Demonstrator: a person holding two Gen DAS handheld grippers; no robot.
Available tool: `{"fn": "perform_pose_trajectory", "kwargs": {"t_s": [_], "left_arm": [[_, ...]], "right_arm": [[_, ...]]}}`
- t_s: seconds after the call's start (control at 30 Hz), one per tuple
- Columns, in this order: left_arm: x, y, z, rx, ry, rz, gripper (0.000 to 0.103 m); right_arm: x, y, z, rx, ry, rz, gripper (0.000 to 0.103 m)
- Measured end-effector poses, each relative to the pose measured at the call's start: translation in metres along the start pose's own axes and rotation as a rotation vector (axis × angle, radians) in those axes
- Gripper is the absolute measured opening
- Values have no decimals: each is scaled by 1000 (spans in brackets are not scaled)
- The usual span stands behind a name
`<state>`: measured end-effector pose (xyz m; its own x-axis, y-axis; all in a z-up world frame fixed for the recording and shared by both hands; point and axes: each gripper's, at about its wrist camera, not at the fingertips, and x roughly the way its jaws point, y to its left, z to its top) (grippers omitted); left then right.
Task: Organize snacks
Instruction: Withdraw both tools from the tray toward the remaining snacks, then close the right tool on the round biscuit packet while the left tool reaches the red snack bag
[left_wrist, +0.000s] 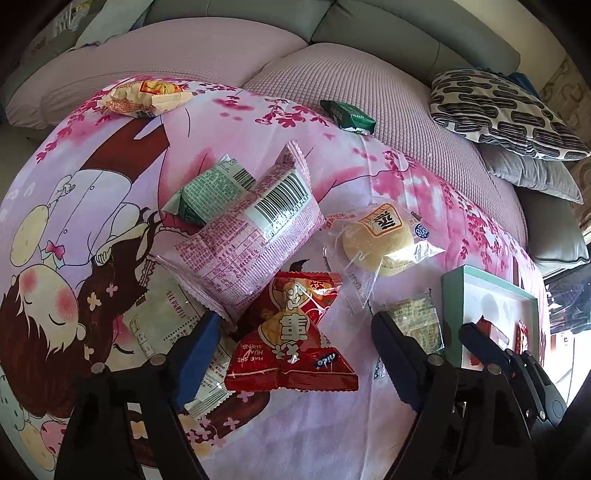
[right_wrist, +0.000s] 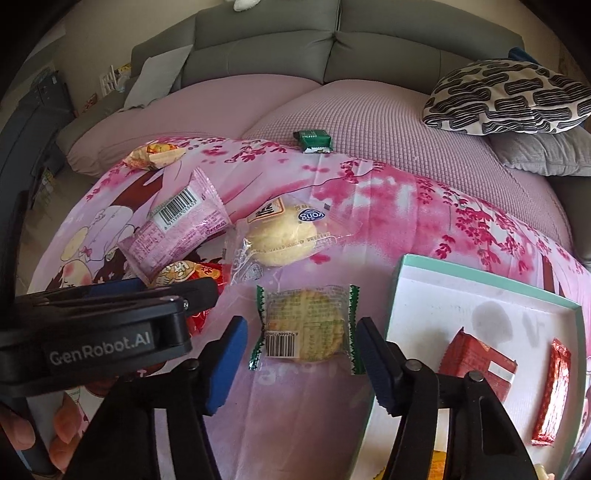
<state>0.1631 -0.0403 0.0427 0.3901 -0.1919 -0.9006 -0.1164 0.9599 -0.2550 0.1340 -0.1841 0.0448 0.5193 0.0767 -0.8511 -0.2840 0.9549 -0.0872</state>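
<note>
My left gripper (left_wrist: 295, 319) points down at a red triangular snack packet (left_wrist: 291, 350) on the pink cartoon blanket (left_wrist: 92, 221). The packet lies between the blue pads (left_wrist: 201, 343), with gaps on both sides, so the gripper is open. My right gripper (right_wrist: 302, 325) straddles a clear, green-edged cookie packet (right_wrist: 306, 325). Its pads (right_wrist: 373, 354) stand close beside the packet's ends without squeezing it. A white box with a teal rim (right_wrist: 402, 288) sits just to the right and holds two red packets (right_wrist: 480, 362).
A pink barcode packet (left_wrist: 255, 236), a pale green packet (left_wrist: 210, 192), a wrapped round pastry (left_wrist: 376, 240), an orange packet (left_wrist: 144, 96) and a dark green packet (left_wrist: 347, 116) are scattered behind. Patterned and grey pillows (left_wrist: 506, 110) lie on the sofa at the back right. A hand (right_wrist: 62, 435) shows at the lower left.
</note>
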Motion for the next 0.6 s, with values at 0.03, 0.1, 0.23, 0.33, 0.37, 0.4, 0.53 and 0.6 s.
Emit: {"fn": "perform_pose_trajectory", "kwargs": {"t_s": [0.03,0.1,0.23,0.33,0.37,0.4,0.53,0.6], "left_arm": [[3,0,-1,0,11,-4,73],[9,1,-3,-4,34,-12,68],[15,4,-5,-9,50,-8,62],[17,4,-7,-6,52,-4,61],[18,3,-7,-3,52,-3,61],[18,3,-8,-2,53,-2,61],[18,5,-8,-7,53,-4,61],[18,5,-8,-9,52,-4,60]], "right_arm": [[3,1,0,0,5,1,59],[8,3,0,-1,10,-10,55],[14,4,-1,2,6,-34,52],[17,5,0,2,1,-51,51],[18,5,-1,3,3,-55,51],[19,5,-1,7,5,-55,51],[20,4,-1,12,-2,-53,51],[20,4,-1,10,-5,-55,51]]}}
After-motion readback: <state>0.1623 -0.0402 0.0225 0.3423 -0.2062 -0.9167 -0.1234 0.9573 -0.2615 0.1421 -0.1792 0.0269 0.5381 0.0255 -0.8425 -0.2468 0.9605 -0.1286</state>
